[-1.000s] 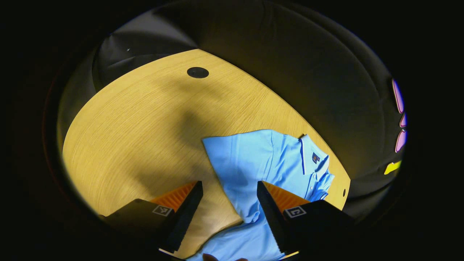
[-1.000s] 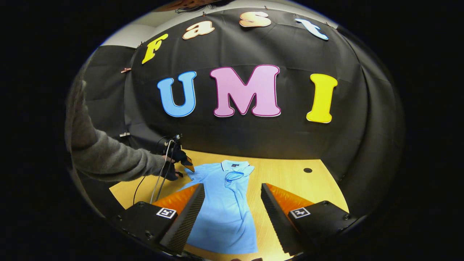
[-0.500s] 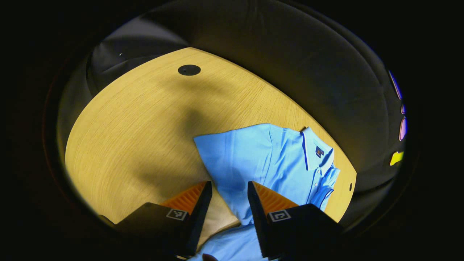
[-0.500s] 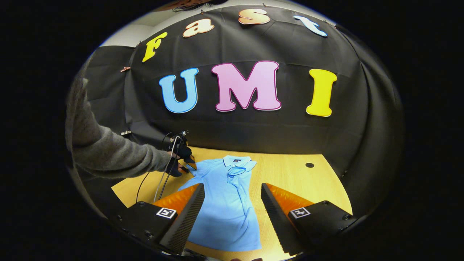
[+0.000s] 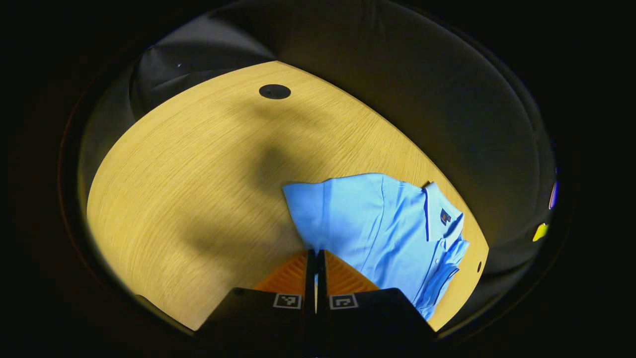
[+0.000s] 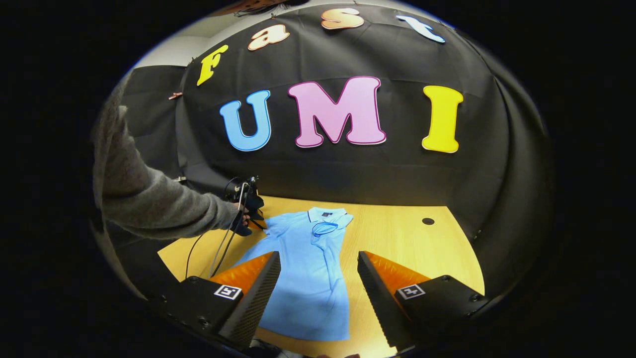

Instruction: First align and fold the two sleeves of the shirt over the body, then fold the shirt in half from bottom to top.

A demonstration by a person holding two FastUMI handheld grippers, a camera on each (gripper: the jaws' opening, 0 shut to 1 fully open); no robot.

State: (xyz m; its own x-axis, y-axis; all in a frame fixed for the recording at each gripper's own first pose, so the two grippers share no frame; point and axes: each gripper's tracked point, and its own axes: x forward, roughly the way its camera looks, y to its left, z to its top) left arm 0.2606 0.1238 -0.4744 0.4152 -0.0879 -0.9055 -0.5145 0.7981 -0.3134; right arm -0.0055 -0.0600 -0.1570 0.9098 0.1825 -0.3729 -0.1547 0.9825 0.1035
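A light blue polo shirt (image 6: 308, 278) lies flat on the wooden bench (image 6: 412, 248), collar toward the black cloth wall and hem toward the near edge. In the right gripper view, one sleeve is already folded over the chest, its cuff resting just below the collar (image 6: 325, 215). The other sleeve (image 6: 272, 229) extends outward on the side of the left claw.

Left claw (image 5: 316, 253): the fingers are pressed together with no visible gap at the tips. The tips meet at the edge of the shirt (image 5: 382, 228) where the sleeve (image 5: 305, 199) joins the body. Whether fabric is caught between the fingers cannot be told from the left gripper view. In the right gripper view, this claw (image 6: 256, 219) appears at the sleeve's outer edge, held by a hand (image 6: 241, 219) in a grey knit sleeve (image 6: 159, 209); a cable (image 6: 223, 243) hangs from it down to the bench.

Right claw (image 6: 319, 278): the fingers are spread wide. It hangs above the lower part of the shirt, with the shirt body visible between the two fingers. The fingers touch no fabric.

A round black grommet (image 6: 428, 221) is set in the bench surface, well apart from the shirt on the side of the right claw. The same grommet (image 5: 275, 91) appears in the left gripper view, on the far part of the bench (image 5: 189, 179).
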